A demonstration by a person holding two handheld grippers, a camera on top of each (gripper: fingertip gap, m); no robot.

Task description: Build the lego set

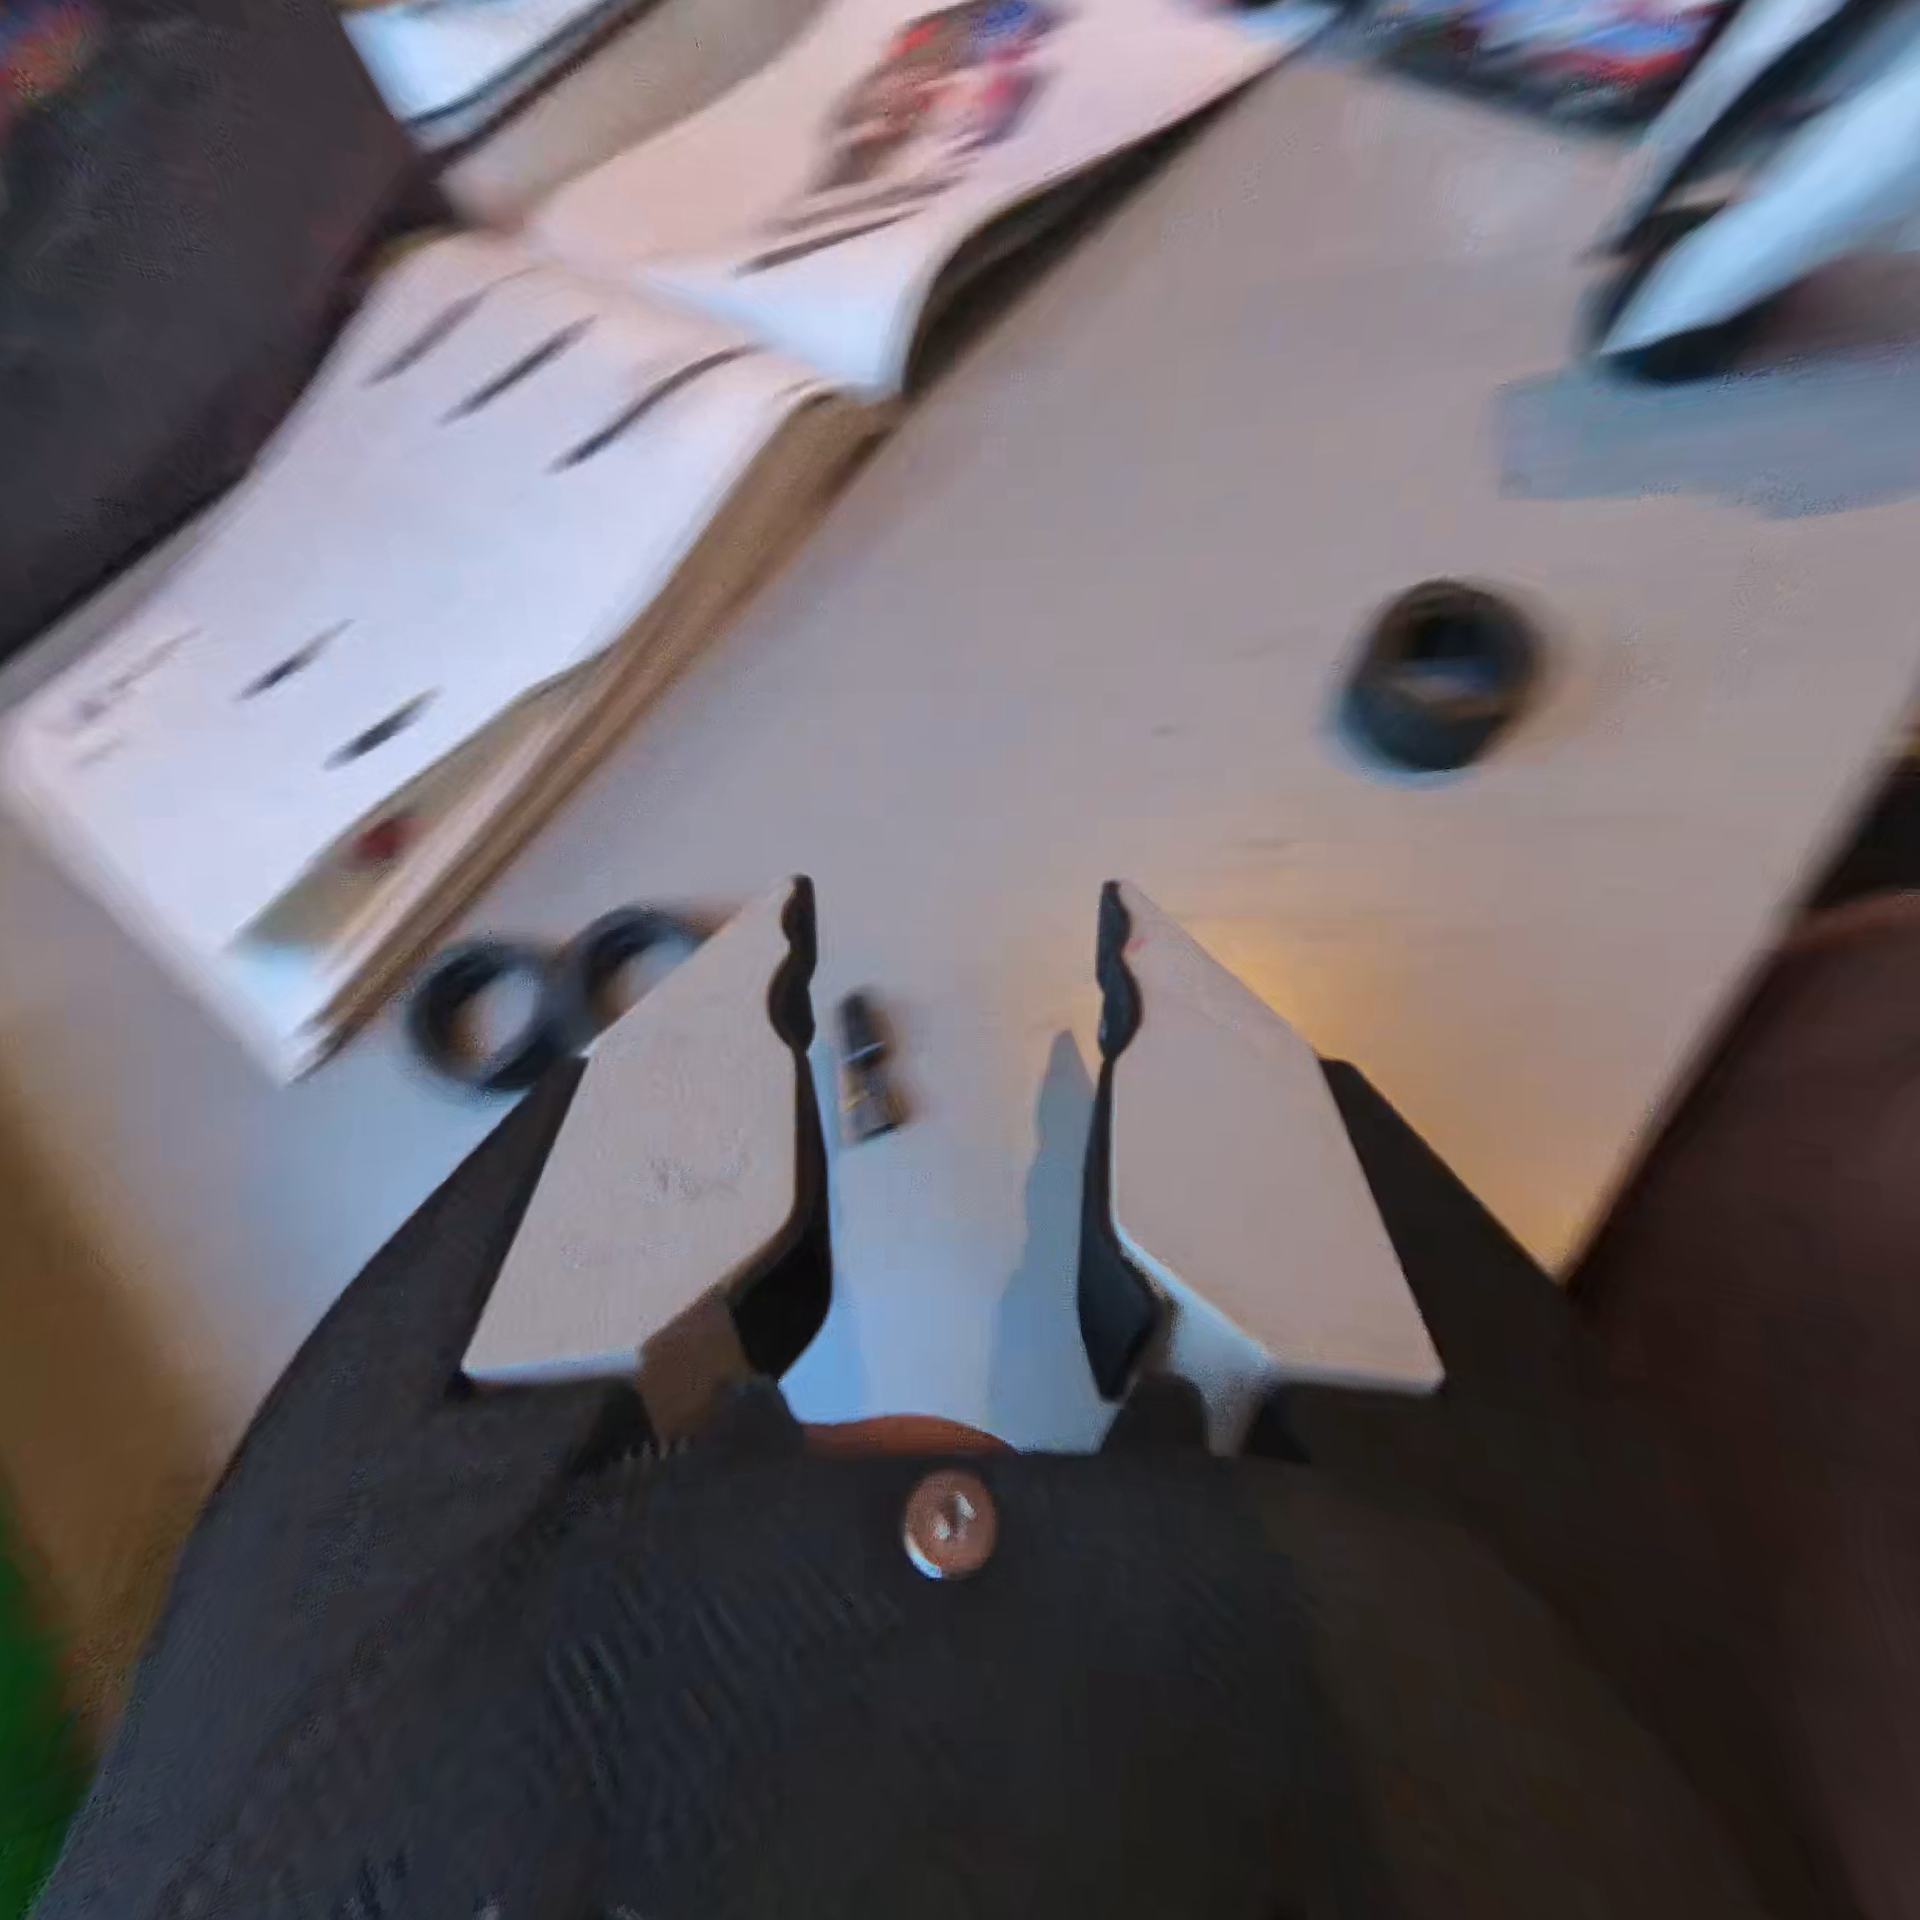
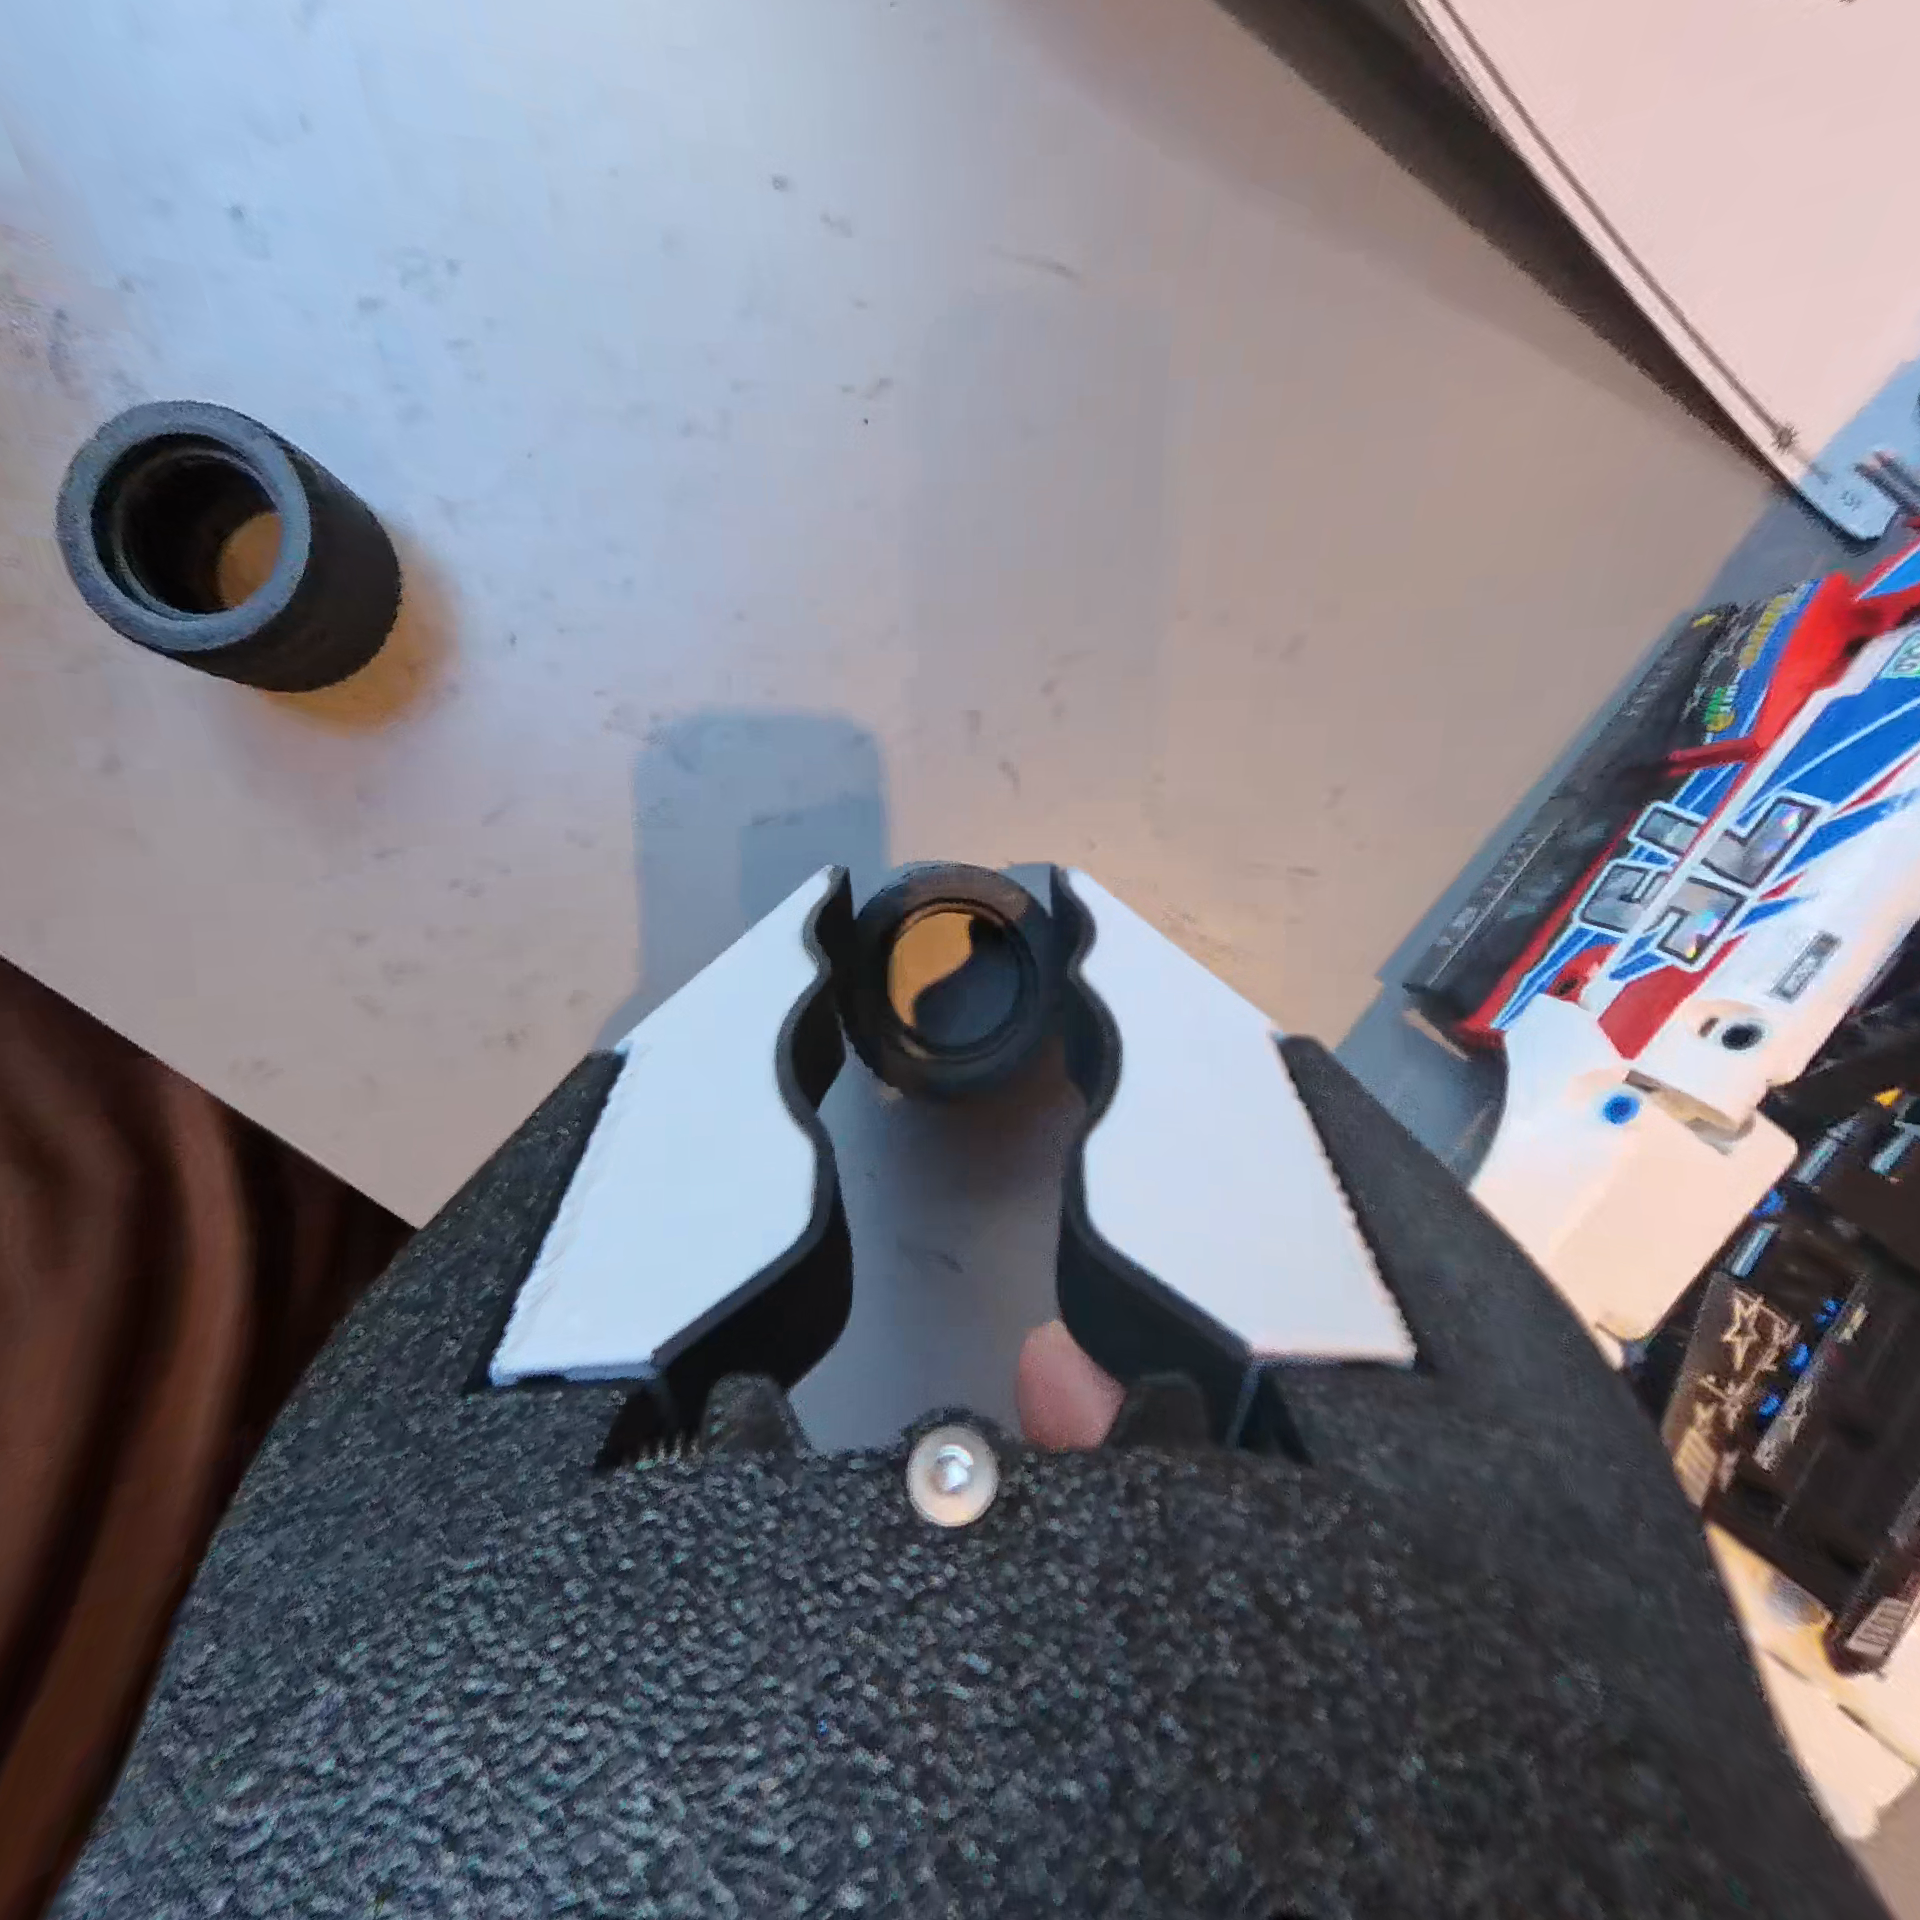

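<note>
right hand-held gripper (image 2: pixel 951 961) pinches a black tyre (image 2: pixel 951 1003); left hand-held gripper (image 1: pixel 956 971) gapes empty above the worktop (image 1: pixel 1143 520); car body (image 2: pixel 1704 935) largely built, three loose tyres (image 1: pixel 483 1013) left.

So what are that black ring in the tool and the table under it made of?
The black ring clamped in the right tool looks like rubber: matte, faintly grainy, with a ribbed outer wall, like the loose tyre nearby. The table looks like painted or laminated board: flat, pale, dull, covered in small scuffs. Which exactly, I can't tell.

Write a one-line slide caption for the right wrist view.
Right hand-held gripper grips a black tyre above the white board.
</note>
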